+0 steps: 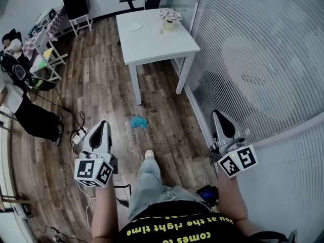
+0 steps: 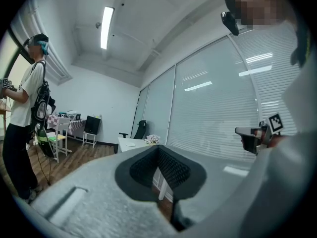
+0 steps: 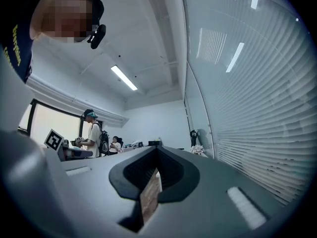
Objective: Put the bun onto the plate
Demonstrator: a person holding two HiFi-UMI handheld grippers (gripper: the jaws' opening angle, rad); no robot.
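- White table (image 1: 152, 44) seen at top, w/ plate (image 1: 134, 27) & flower pot (image 1: 170, 19) set on it.
- Blue cloth (image 1: 138, 122) seen on wood floor (image 1: 101, 85).
- Left gripper (image 1: 103, 125), right gripper (image 1: 218, 114) held well apart from table.

My black shirt (image 1: 172, 227) carries yellow print, upside down from here: "at the right time" and "comes to".

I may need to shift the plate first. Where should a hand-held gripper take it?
The plate lies flat and low near the table's left edge in the head view, so probably pinch its rim, coming in level from that edge.
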